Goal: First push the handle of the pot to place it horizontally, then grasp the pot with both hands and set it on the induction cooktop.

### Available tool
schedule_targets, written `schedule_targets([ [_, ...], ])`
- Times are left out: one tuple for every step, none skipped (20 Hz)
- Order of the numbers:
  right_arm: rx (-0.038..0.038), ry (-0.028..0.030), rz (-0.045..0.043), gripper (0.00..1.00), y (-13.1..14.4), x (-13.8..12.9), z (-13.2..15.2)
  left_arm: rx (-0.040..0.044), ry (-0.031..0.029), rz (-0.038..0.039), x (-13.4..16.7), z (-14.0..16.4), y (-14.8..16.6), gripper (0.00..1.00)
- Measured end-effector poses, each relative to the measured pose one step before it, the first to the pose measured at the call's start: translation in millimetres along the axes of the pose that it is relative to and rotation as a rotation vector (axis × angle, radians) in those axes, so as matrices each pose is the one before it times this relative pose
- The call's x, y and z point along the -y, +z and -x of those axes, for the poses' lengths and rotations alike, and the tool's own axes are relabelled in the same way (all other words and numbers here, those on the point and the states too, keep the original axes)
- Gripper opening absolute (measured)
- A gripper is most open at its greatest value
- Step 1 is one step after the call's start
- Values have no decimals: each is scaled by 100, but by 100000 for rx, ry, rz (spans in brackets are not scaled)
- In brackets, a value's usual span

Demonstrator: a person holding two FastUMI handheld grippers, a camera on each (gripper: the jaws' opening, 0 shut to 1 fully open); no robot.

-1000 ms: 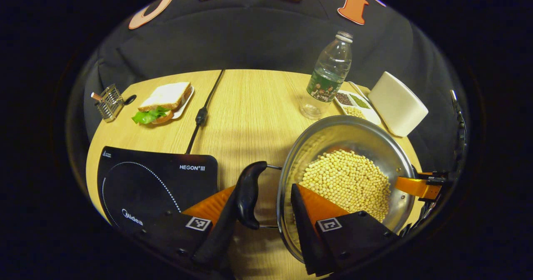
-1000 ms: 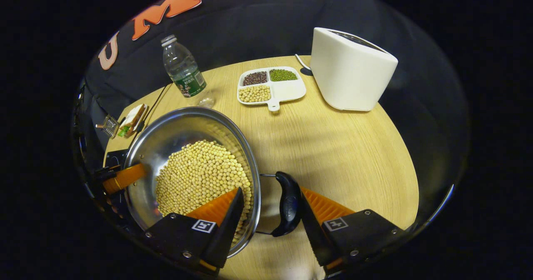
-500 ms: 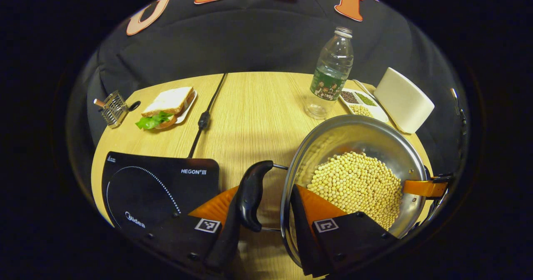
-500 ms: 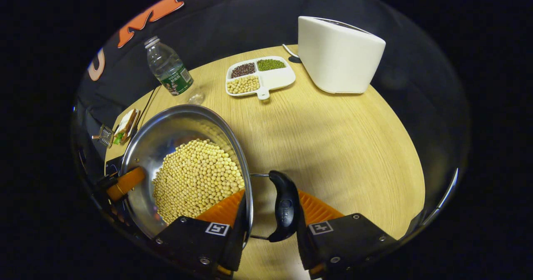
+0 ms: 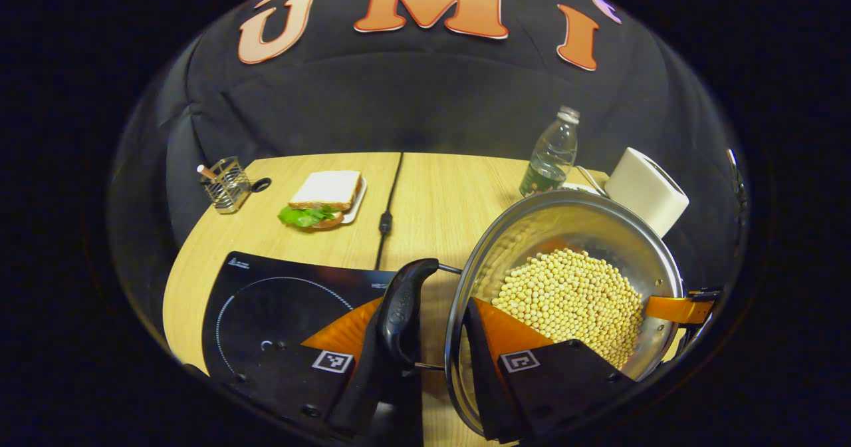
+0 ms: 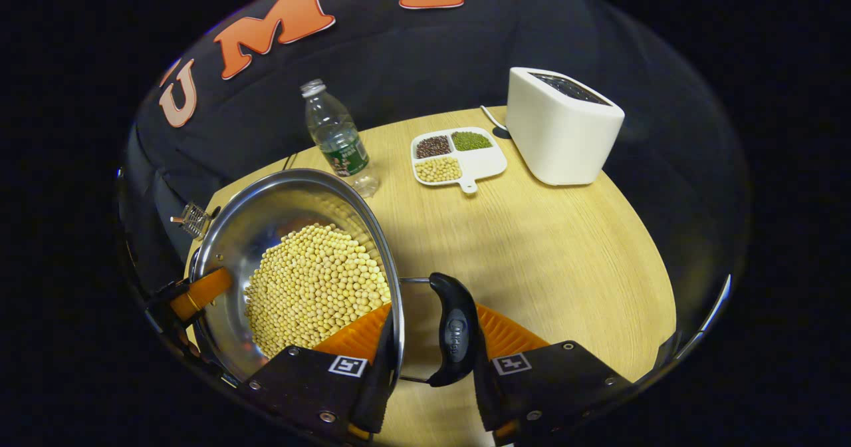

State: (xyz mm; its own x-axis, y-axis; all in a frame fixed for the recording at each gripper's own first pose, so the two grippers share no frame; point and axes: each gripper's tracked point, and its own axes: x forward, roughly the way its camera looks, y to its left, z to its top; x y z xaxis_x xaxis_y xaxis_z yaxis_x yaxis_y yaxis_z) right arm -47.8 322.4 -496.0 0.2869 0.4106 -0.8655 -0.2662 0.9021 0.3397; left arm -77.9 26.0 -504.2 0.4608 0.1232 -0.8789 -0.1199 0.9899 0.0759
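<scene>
With each finger pair straddling rim and side handle, our left gripper (image 5: 432, 340) and right gripper (image 6: 425, 347) clamp the soybean-filled pot (image 5: 602, 224) just right of the induction cooktop (image 5: 266, 300).

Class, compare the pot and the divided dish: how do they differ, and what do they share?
The pot is round steel; the divided dish is white and squarish. The pot holds one heap of pale beans; the dish sorts three kinds into compartments. The pot is gripped at both handles; the dish lies untouched on the table. Both hold pale beans.

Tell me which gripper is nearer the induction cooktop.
Left. The left gripper, at the pot's handle, is at the induction cooktop; the right gripper is across the pot.
</scene>
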Motion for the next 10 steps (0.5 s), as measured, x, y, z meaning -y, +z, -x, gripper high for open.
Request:
schedule_targets([
  [1133, 933, 607, 50, -62, 255, -188, 1478, 1193, 1544, -1088, 582, 598, 66],
  [1274, 1040, 599, 54, 92, 53, -181, 1411, 1261, 1191, -987, 693, 411, 66],
  [1019, 958, 625, 54, 13, 140, -118, 1207, 1182, 842, -1111, 849, 519, 66],
  [1167, 1069, 777, 54, 95, 21, -187, 1243, 1402, 902, -1045, 814, 501, 67],
  [779, 1092, 789, 54, 122, 103, -108, 1153, 1317, 698, -1165, 696, 490, 67],
  [549, 1141, 716, 54, 62, 14, -178, 1237, 1719, 974, -1234, 679, 291, 66],
  [416, 1029, 816, 54, 204, 195, -38, 646, 1420, 620, -1275, 446, 260, 65],
  [414, 997, 1005, 54, 76, -3, -278, 635, 1570, 1104, -1350, 555, 187, 65],
  [270, 940, 908, 54, 117, 75, -94, 98, 1380, 1125, -1440, 402, 8, 66],
  [-49, 1071, 744, 54, 93, -74, -251, 226, 1433, 1609, -1371, 224, 86, 65],
])
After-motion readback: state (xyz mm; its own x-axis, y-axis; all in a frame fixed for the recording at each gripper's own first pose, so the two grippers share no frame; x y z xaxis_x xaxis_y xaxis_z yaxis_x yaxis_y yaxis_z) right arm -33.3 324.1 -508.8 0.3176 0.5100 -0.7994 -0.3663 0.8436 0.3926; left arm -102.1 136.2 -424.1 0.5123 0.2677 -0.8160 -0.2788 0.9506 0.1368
